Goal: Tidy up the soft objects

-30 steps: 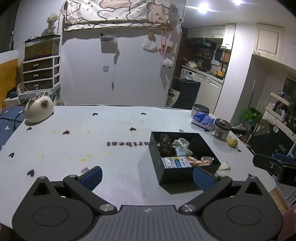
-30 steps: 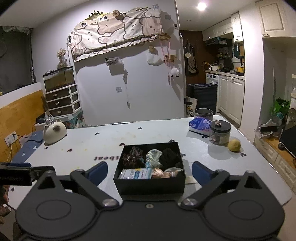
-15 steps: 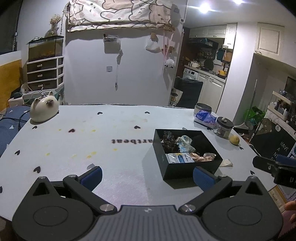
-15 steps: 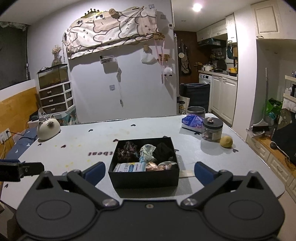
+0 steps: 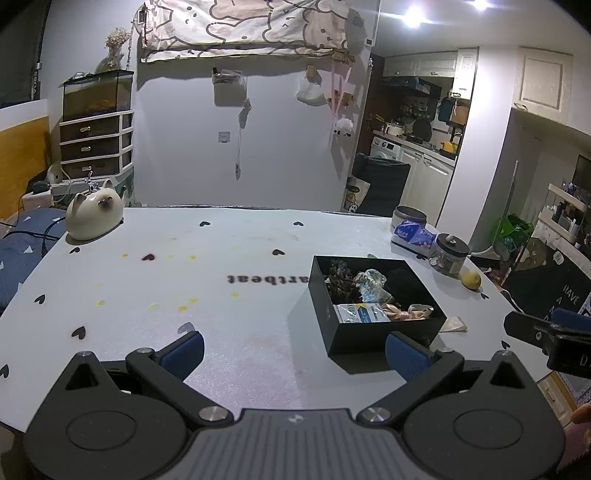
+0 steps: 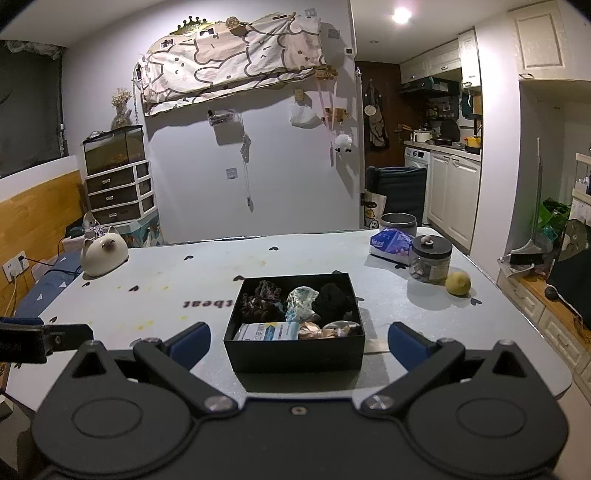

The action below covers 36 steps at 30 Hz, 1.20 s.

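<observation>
Right wrist view: right gripper (image 6: 299,341) spread wide, empty, just short of the black box (image 6: 294,352) on the table (image 6: 207,273). Left gripper (image 5: 294,349) spread too, empty.

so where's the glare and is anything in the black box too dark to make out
Left wrist view: ceiling lights flare at the top right. Right wrist view: one ceiling lamp glares; the black box is readable, though the black item at its back right is just a dark mass.
</observation>
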Tool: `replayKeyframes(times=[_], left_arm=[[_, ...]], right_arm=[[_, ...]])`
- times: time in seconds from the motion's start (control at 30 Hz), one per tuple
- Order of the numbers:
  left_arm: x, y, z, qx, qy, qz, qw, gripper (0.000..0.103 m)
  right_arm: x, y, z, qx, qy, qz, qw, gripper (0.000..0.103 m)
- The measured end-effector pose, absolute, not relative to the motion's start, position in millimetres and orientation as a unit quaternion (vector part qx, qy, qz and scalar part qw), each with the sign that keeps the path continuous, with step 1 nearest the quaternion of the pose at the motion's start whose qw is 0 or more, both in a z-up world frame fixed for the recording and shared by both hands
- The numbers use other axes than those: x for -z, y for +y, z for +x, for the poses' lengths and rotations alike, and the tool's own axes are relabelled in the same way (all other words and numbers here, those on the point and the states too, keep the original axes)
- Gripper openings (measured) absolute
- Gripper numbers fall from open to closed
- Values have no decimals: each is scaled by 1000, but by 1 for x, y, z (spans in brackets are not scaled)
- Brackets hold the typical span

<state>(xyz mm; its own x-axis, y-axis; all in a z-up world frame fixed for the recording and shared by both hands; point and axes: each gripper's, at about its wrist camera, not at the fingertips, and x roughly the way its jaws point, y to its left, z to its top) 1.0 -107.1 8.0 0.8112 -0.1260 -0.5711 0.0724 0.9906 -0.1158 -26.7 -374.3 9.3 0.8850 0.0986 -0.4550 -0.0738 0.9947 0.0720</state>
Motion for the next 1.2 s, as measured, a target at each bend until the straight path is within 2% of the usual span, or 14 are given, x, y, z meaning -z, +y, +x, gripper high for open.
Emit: replayKeyframes(times=[1.2], left_arm=[[-12, -108, -2, 47, 300, -46, 952, 103]], right_arm=[[-10, -374, -25, -52, 238, 24, 970, 103]])
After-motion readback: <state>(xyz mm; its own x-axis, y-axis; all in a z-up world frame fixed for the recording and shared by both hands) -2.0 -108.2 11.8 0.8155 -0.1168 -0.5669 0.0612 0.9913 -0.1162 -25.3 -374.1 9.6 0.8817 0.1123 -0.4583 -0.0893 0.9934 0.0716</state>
